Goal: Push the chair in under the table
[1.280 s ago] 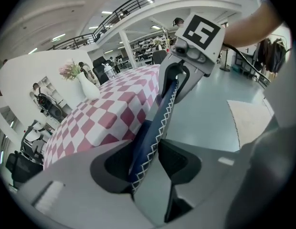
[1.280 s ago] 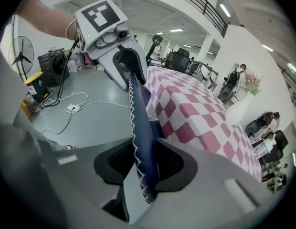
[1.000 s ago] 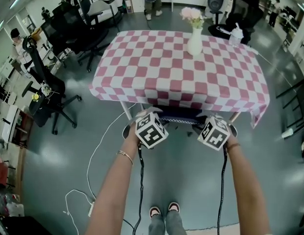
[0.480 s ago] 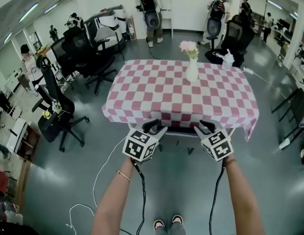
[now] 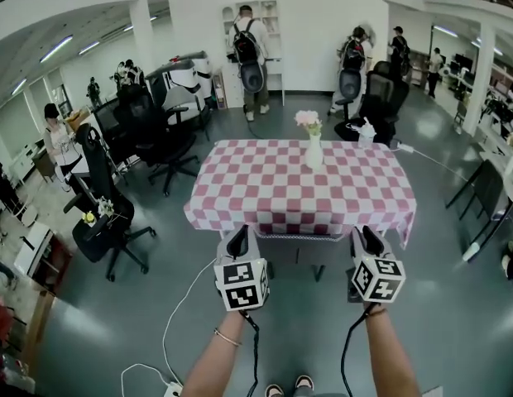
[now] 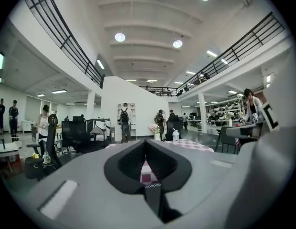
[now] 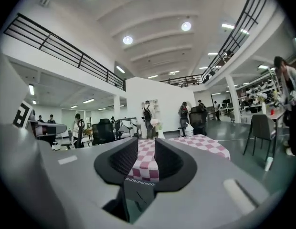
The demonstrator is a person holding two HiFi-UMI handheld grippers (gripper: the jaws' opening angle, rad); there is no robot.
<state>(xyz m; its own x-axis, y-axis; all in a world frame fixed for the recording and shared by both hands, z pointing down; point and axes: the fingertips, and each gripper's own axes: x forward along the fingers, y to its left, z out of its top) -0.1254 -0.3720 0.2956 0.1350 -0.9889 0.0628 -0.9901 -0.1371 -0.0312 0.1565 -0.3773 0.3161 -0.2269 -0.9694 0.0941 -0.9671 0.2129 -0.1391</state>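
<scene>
The table (image 5: 298,184) wears a pink-and-white checked cloth and carries a white vase of flowers (image 5: 314,149). Beneath its near edge sits the chair (image 5: 299,237), tucked in; only its dark top edge and legs show. Both grippers hang in the air in front of that edge, pointing level at the table and touching nothing. My left gripper (image 5: 237,240) (image 6: 145,144) is shut and empty. The jaws of my right gripper (image 5: 368,240) (image 7: 146,144) stand apart and are closing, with only the distant cloth (image 7: 205,144) visible between them.
Black office chairs (image 5: 153,131) (image 5: 99,213) cluster at the left, and more stand behind the table. A white cable (image 5: 178,304) trails over the grey floor at the lower left. Several people stand at the back and left. A dark frame (image 5: 484,193) is at the right.
Both grippers have lifted off the chair back and risen, turning from pointing down to level. The left jaws have closed. The head view has tilted up.
</scene>
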